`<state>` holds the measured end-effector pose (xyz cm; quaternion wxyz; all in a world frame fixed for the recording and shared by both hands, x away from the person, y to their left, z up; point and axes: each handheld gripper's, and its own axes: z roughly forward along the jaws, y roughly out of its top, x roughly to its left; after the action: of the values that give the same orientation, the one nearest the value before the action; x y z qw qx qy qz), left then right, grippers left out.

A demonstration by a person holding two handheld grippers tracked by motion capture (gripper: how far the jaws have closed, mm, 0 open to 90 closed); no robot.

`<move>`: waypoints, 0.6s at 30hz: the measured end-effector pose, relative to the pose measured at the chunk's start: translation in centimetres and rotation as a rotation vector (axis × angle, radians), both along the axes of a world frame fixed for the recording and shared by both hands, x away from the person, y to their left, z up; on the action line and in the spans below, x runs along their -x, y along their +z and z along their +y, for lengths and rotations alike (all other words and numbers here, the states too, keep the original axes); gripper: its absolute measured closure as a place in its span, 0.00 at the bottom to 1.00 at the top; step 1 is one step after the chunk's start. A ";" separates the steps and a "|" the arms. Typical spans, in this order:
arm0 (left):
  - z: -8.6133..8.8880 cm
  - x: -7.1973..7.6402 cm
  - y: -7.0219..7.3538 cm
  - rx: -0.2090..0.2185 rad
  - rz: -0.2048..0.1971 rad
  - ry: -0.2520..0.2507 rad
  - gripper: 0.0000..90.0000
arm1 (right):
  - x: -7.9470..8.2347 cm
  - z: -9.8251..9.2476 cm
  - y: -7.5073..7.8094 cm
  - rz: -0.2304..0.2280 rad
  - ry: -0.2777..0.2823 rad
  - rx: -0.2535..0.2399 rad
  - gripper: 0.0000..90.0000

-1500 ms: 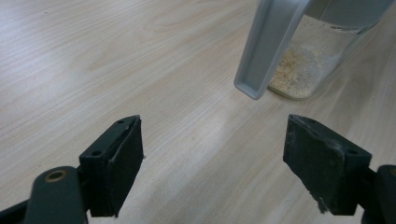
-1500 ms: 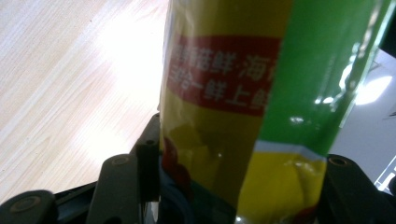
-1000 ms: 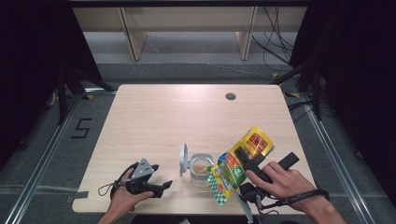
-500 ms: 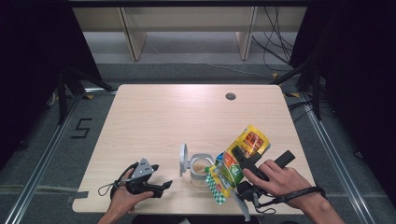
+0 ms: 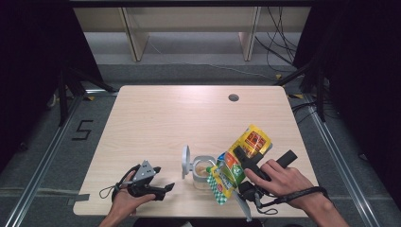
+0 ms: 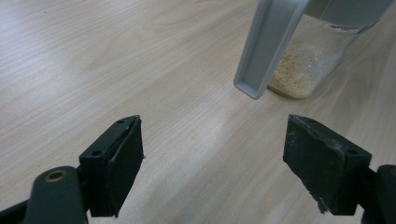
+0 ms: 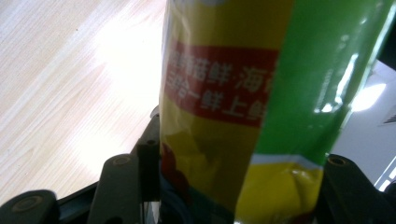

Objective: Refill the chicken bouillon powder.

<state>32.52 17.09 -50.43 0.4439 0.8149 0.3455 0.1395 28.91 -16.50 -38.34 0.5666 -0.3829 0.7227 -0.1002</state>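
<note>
A yellow and green seasoning bag (image 5: 236, 163) hangs tilted, its lower end down over a glass jar (image 5: 203, 171). My right gripper (image 5: 240, 160) is shut on the bag's middle; in the right gripper view the bag (image 7: 233, 93) stands between the two black jaws of my right gripper (image 7: 224, 186). The jar holds pale powder, and its grey lid (image 5: 185, 161) is flipped up on the left. My left gripper (image 5: 163, 189) rests open on the table at the lower left. In its own view my left gripper (image 6: 215, 140) points at the jar (image 6: 303, 65) and the lid (image 6: 268, 46).
The wooden table (image 5: 189, 118) has a cable hole (image 5: 233, 98) at the back right. Its front edge runs just beneath both hands. Shelving and cables stand behind the table, and dark floor lies on both sides.
The right hand and the bag have shifted only slightly above the jar. The left gripper has stayed put.
</note>
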 end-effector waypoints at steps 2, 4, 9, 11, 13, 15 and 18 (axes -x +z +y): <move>0.1 -0.1 0.1 -0.013 -0.018 -0.018 0.22 | 0.0 -0.1 -0.2 0.007 -0.016 -0.029 0.54; 0.1 -0.1 0.1 -0.007 -0.014 -0.018 0.22 | -0.1 0.0 -0.2 0.003 -0.001 -0.016 0.54; 0.1 -0.1 0.1 -0.011 -0.013 -0.017 0.22 | -0.5 0.3 -0.3 0.003 0.007 0.002 0.54; 0.0 0.0 0.0 -0.001 0.002 -0.006 0.22 | -0.8 0.4 -0.4 0.009 0.014 0.014 0.54; 0.1 -0.1 0.0 0.004 -0.002 -0.010 0.22 | -0.9 0.4 -0.4 0.010 0.013 0.013 0.54; 0.2 -0.1 0.1 -0.008 -0.017 -0.017 0.22 | -1.1 0.4 -0.5 0.023 0.000 0.000 0.54; 0.3 -0.2 0.2 -0.030 -0.014 -0.021 0.22 | -1.4 0.5 -0.7 0.043 -0.015 0.007 0.54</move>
<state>32.69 17.41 -50.26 0.4355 0.8240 0.3317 0.1457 30.32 -15.95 -39.01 0.5487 -0.3815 0.7373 -0.0987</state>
